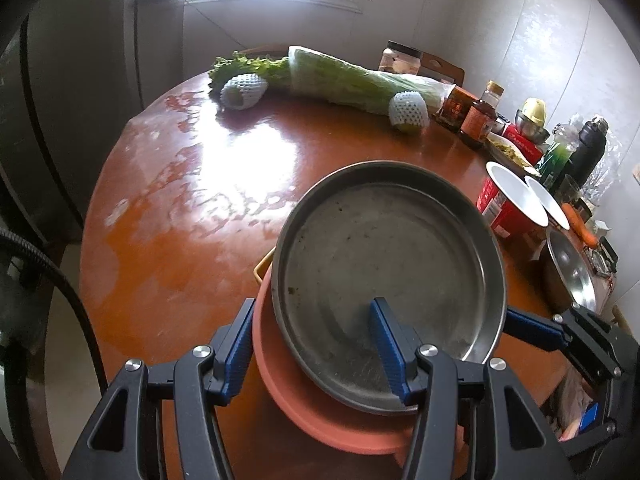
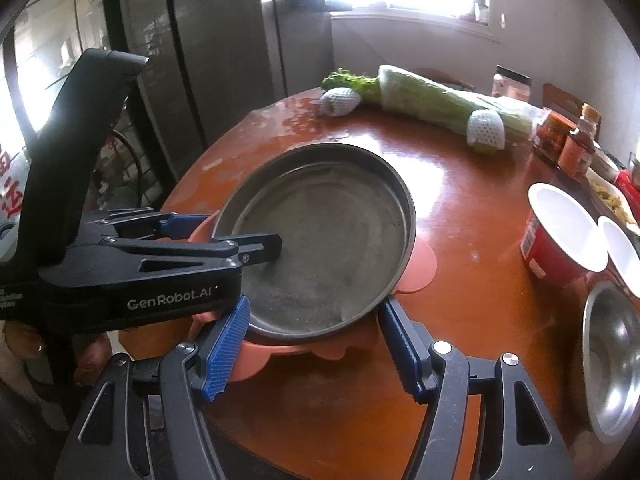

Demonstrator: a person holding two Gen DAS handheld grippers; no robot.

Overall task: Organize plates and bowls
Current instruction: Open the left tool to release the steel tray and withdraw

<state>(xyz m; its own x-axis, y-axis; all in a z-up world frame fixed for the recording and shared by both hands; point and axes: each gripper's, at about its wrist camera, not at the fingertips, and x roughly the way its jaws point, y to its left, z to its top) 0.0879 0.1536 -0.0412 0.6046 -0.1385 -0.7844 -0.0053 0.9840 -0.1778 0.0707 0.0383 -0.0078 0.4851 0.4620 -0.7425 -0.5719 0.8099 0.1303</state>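
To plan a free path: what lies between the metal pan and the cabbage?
Nothing: between metal pan and cabbage only bare tabletop, in both wrist views.

A round, shallow steel pan (image 1: 384,264), dull grey and speckled inside, sits tilted on a salmon-pink plate (image 1: 276,376) with a scalloped rim, both near the counter's (image 1: 168,208) near edge. Two red bowls (image 2: 560,232) with white insides stand right, a steel bowl (image 2: 612,360) beside them.

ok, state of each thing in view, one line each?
metal pan: upright, empty, stacked on the orange dish
orange dish: under the pan, on the table
left gripper: jaws straddle the near rims of pan and dish
right gripper: jaws straddle the pan's edge
red bowl: upright, empty
steel bowl: upright, empty
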